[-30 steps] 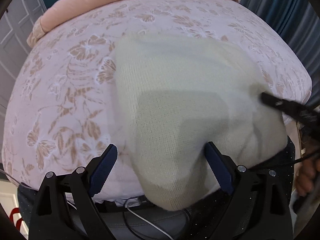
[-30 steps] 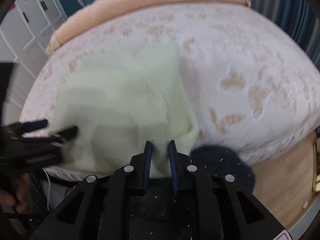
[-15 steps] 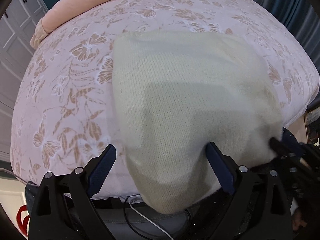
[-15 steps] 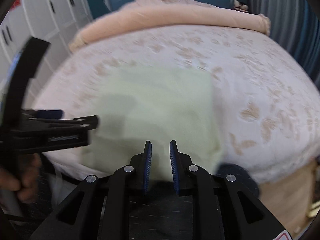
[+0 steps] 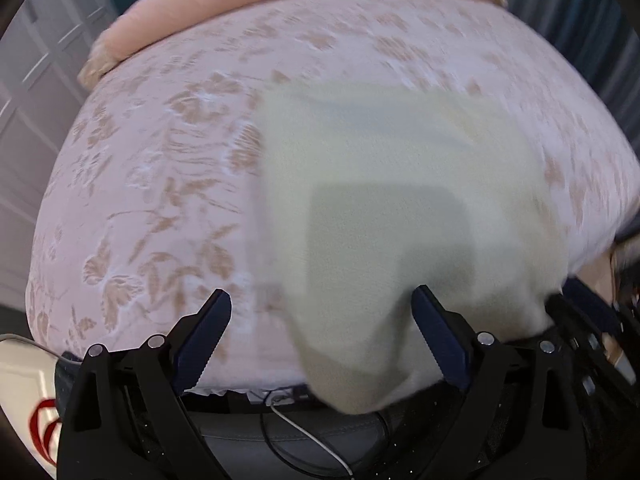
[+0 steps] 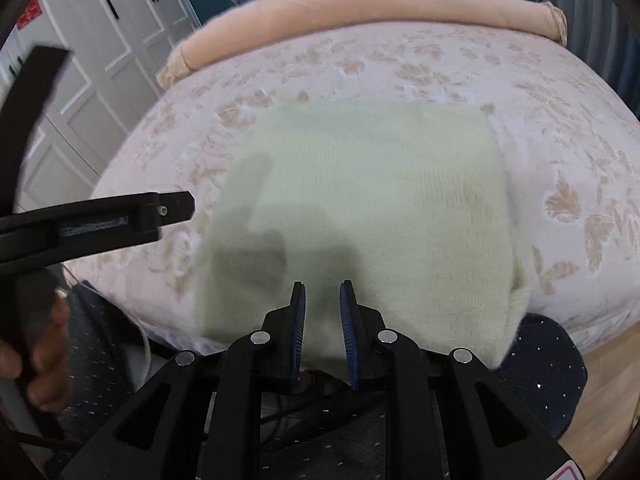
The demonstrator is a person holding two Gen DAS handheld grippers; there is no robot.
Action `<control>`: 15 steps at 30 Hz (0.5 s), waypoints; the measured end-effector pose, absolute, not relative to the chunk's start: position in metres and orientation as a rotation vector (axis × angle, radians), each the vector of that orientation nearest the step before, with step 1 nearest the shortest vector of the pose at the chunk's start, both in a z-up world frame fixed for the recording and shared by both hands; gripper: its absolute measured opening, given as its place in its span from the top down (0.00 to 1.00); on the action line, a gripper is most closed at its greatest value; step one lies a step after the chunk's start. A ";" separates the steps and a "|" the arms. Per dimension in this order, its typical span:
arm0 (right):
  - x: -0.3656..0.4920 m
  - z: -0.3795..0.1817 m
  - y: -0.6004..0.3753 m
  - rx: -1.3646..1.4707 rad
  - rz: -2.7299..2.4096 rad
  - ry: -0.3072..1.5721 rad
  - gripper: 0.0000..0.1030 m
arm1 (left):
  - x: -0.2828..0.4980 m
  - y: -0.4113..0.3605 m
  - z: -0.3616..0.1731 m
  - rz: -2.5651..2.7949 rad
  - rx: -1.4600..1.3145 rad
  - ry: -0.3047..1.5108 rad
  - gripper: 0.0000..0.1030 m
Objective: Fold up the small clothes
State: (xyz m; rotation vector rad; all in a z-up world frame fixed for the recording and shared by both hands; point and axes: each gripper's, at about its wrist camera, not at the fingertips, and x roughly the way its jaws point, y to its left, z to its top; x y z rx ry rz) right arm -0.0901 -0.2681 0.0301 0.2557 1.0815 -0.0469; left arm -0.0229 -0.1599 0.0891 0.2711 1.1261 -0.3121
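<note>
On the near half of the pink bedspread with tan flower print (image 6: 540,92), a pale yellow-green knitted garment (image 6: 380,200) is lying flat as a rough rectangle, its lower edge hanging a little over the bedside toward the person. A rolled peach blanket (image 6: 360,4) is running along the far edge of the bed.

The left gripper (image 5: 322,334) is hovering with its jaws spread wide, one blue pad over the bedspread and the other over the knit, and nothing is pressing between them. The right gripper (image 6: 322,312) is hanging above the garment's near edge with its jaws drawn close but a narrow gap showing; no fabric appears to be caught there.

The knit is looking soft, light and limp, so it will likely be sagging and stretching wherever it is lifted from one point. The fuzzy surface should be giving the ribbed pads good friction. Pinching the two near corners, or the near hem at matching spots, would probably be keeping the edge straight while it is being carried over toward the far side.
</note>
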 end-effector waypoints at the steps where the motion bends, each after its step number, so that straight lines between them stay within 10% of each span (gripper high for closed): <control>1: -0.083 0.013 -0.270 0.258 -0.059 1.131 0.91 | -0.020 -0.152 0.094 -0.295 0.251 1.116 0.13; 6: -0.099 0.043 -0.299 0.368 -0.114 1.037 0.91 | -0.006 -0.118 0.101 -0.183 0.213 1.100 0.13; 12: -0.125 0.066 -0.350 0.388 -0.238 0.921 0.54 | -0.003 -0.104 0.100 -0.168 0.159 1.129 0.13; 15: -0.112 0.041 -0.372 0.504 -0.195 0.959 0.54 | -0.007 -0.116 0.098 -0.209 0.158 1.125 0.13</control>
